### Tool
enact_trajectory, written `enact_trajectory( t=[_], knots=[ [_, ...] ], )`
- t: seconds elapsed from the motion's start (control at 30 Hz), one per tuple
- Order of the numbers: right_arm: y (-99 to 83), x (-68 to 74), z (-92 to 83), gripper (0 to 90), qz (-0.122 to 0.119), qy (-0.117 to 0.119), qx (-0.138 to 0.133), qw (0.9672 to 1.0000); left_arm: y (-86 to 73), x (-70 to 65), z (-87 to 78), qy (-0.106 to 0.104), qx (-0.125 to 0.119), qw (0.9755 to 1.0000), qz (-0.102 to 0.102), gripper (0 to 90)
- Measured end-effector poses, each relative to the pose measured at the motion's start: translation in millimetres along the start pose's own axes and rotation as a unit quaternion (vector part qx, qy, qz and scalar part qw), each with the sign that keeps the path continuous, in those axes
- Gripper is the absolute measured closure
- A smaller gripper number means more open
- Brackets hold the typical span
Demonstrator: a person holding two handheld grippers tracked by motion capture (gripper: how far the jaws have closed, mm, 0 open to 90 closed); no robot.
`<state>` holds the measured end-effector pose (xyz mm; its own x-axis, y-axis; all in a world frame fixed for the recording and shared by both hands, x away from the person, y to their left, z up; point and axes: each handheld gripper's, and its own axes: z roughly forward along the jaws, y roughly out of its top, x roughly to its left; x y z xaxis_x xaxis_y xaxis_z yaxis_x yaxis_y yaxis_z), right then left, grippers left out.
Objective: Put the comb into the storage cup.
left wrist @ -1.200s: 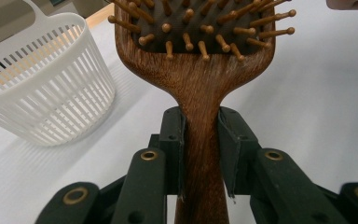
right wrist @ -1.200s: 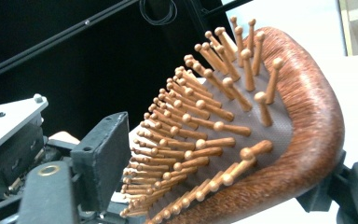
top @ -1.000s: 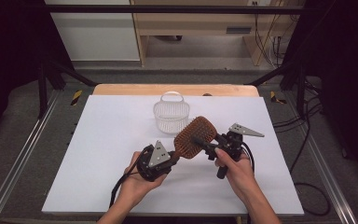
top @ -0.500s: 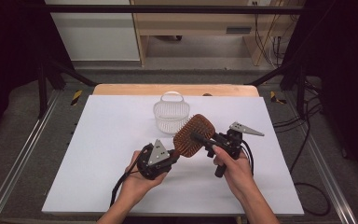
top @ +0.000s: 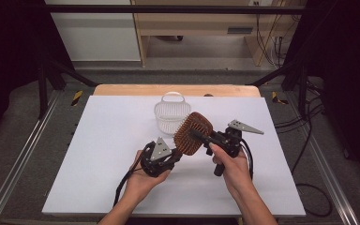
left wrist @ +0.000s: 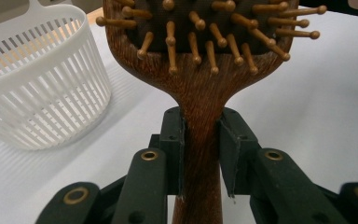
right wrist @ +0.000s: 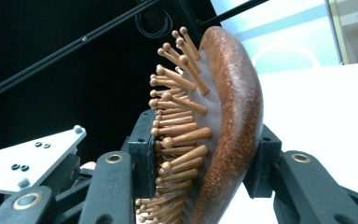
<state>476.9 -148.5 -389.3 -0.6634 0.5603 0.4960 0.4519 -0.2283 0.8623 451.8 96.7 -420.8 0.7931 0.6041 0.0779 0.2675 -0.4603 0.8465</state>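
**Passing a wooden hairbrush between two grippers**

Holding item: wooden hairbrush (top: pixel 193 133), lifted above the white table (top: pixel 98 154), just near and right of the white slatted basket (top: pixel 171 117). Left gripper (top: pixel 174 157) clamps the handle so the head stands free. Right gripper (top: pixel 198 137), its jaws having just been closing, now pinches the head across bristles and back, probably to take over the brush for the basket.

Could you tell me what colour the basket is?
The basket is white, clearest in the left gripper view.
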Motion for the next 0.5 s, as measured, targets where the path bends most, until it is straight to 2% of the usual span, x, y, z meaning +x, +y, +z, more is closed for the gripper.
enact_trajectory(
  t=[0.23, 0.5],
  knots=[
    [4.0, 3.5, 1.1, 56.4, -0.008, -0.005, 0.001, 1.0000, 1.2, 1.4, 1.0, -0.002, -0.008, 0.9999, -0.013, 72.6],
    [10.5, 11.5, 4.1, 56.9, -0.025, -0.009, 0.001, 0.9996, 2.7, 2.8, 0.3, 0.006, -0.020, 0.9994, -0.027, 71.8]
  ],
)
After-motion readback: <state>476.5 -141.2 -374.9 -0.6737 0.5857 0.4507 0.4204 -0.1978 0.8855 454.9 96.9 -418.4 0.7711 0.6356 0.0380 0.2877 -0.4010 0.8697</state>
